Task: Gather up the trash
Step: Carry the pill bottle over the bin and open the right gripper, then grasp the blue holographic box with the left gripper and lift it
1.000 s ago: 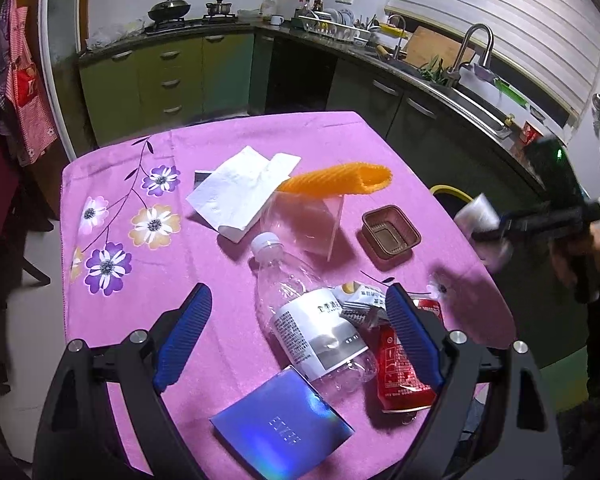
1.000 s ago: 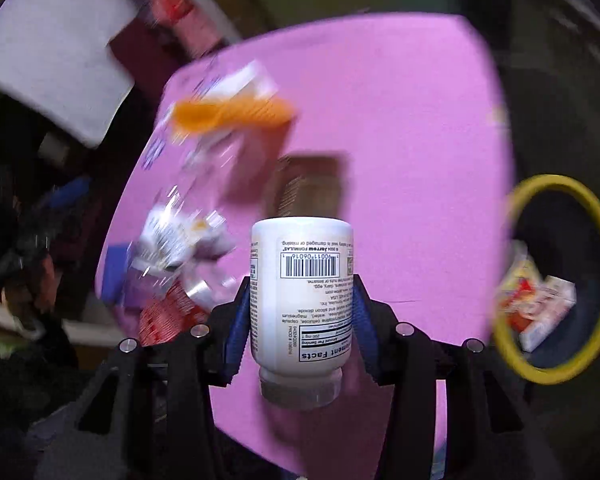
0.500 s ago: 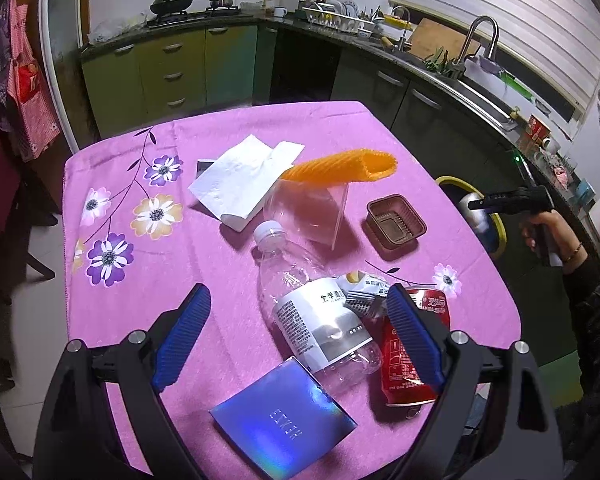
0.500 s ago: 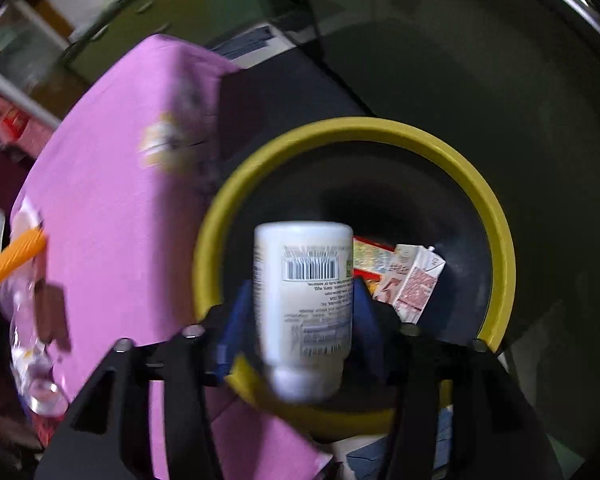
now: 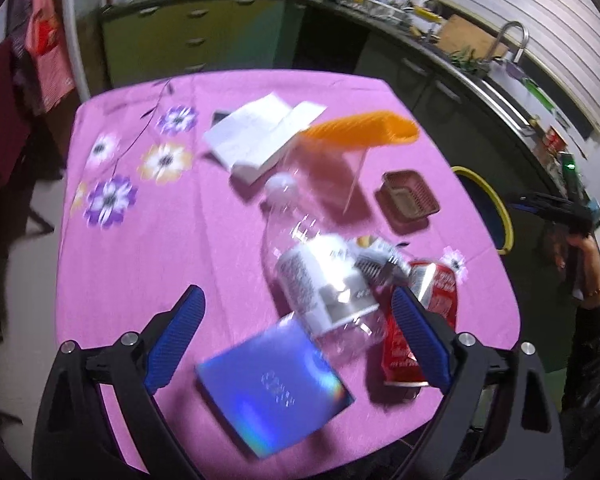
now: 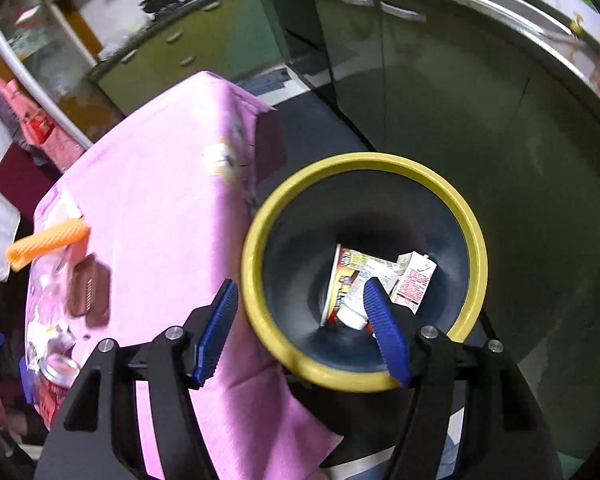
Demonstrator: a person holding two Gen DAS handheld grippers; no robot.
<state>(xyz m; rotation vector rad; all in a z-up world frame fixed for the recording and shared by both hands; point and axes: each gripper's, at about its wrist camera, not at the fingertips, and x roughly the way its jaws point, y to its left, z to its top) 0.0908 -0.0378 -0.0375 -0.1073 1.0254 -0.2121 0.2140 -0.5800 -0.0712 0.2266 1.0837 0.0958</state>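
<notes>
My right gripper (image 6: 300,286) hangs over the yellow-rimmed bin (image 6: 364,160) beside the table, its jaws opening with nothing between them. The white pill bottle (image 6: 354,304) lies in the bin among cartons (image 6: 414,280), partly behind my right finger. My left gripper (image 5: 296,338) hovers over the pink table with jaws opening wide and nothing held. Between and just beyond its fingers lie a clear plastic bottle (image 5: 320,280), a crushed red can (image 5: 440,292) and a shiny blue box (image 5: 272,392).
Farther back on the pink tablecloth (image 5: 140,240) lie an orange mesh sleeve (image 5: 360,132), white paper (image 5: 260,136), a clear container and a brown tray (image 5: 406,198). The bin (image 5: 496,208) stands off the table's right edge. Kitchen cabinets and a sink line the walls.
My right gripper swung from over the table to above the bin and let go of the white pill bottle, which dropped in. My left gripper sank slightly toward the clear bottle.
</notes>
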